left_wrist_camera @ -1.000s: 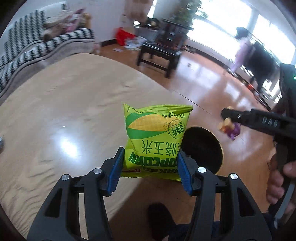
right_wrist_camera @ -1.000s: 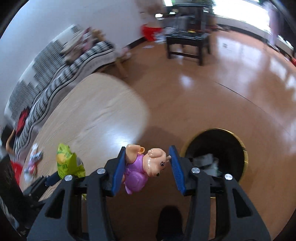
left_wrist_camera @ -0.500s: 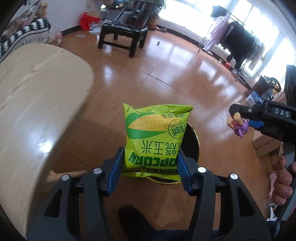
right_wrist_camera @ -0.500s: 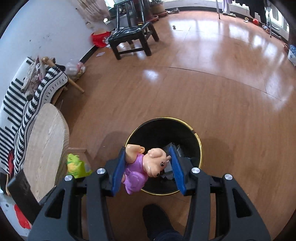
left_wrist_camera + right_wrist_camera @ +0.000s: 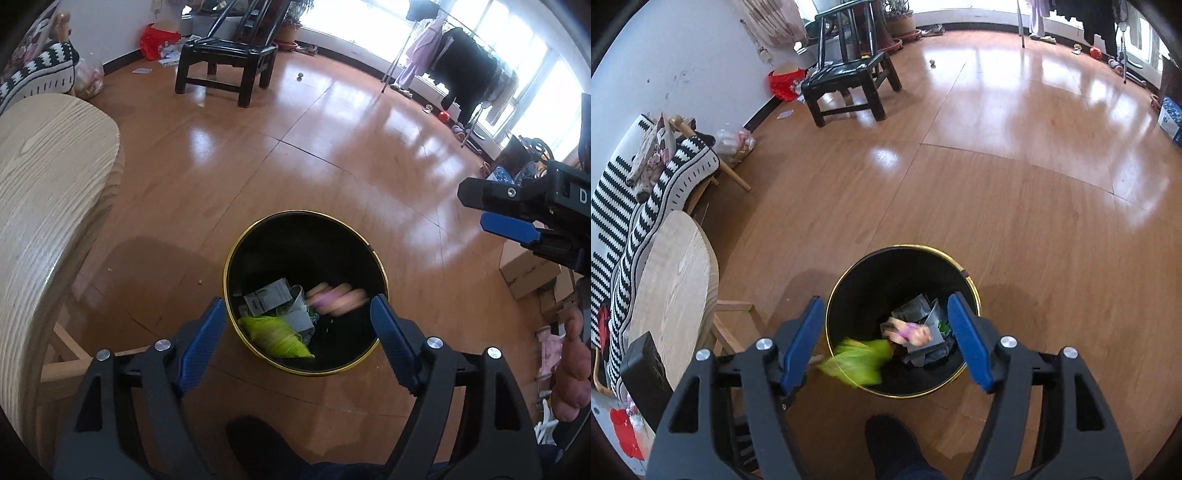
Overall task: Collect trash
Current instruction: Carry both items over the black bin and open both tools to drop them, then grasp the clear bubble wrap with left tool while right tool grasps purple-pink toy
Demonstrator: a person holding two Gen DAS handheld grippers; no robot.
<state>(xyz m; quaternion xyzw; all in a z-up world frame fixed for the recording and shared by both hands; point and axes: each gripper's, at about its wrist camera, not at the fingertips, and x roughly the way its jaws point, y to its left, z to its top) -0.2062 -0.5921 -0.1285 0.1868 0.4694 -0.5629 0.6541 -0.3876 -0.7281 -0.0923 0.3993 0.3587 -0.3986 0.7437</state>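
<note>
Trash from both hands is in the black bin (image 5: 306, 291) with the gold rim, which stands on the wooden floor just beside the pale wooden desk (image 5: 48, 206). The left gripper (image 5: 299, 332) hangs right over the bin's mouth with its jaws spread wide and nothing between them; the right gripper (image 5: 886, 336) hovers over the same opening, its jaws equally wide and empty. Down inside, the yellow-green popcorn bag (image 5: 275, 336) lies against the near wall on top of some crumpled paper and wrappers (image 5: 277, 299), and the little pig toy (image 5: 910, 332) in the purple dress is blurred beside it, so it looks to be just landing. A second ago each gripper was clamped on its item on the way from the desk; half a second ago they were above the bin, and now both have let go. This round seems done; more litter appears to lie at the desk's far end, beside a black box (image 5: 646, 369).
</note>
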